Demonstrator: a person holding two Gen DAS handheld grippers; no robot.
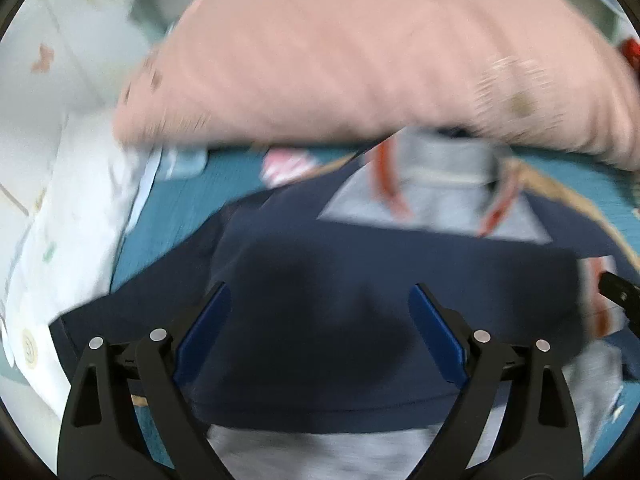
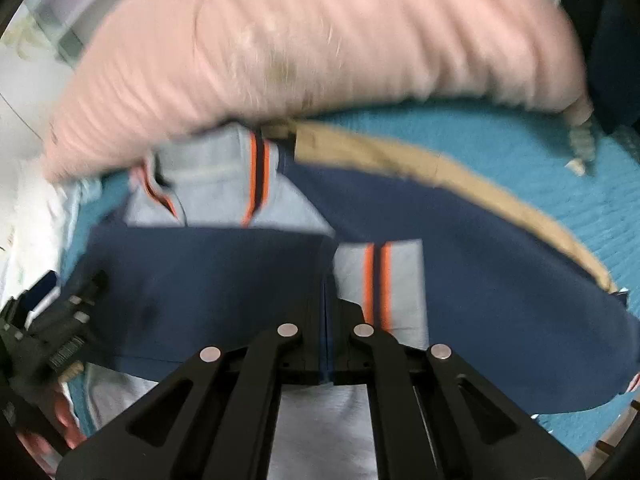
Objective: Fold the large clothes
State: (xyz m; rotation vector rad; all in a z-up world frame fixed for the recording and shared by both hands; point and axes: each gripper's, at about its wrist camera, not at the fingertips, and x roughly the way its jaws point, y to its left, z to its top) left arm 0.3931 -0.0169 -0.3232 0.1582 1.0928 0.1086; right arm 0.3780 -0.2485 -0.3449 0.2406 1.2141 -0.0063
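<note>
A large navy and grey garment (image 1: 360, 280) with orange stripes lies spread on a teal bedspread (image 1: 176, 208). Its navy part is folded over the grey. My left gripper (image 1: 320, 288) hangs open just above the navy cloth, with nothing between its blue pads (image 1: 204, 332). In the right wrist view the same garment (image 2: 200, 280) fills the middle. My right gripper (image 2: 330, 308) is shut, its tips at the edge of the navy fold beside an orange-striped grey cuff (image 2: 380, 280). The blur hides whether cloth is pinched. The left gripper's body (image 2: 52, 332) shows at that view's left edge.
A big pink pillow (image 1: 360, 52) lies across the back of the bed, over the garment's collar. White patterned bedding (image 1: 72, 220) is bunched at the left. A tan band (image 2: 460, 176) curves across the teal spread (image 2: 520, 144) at the right.
</note>
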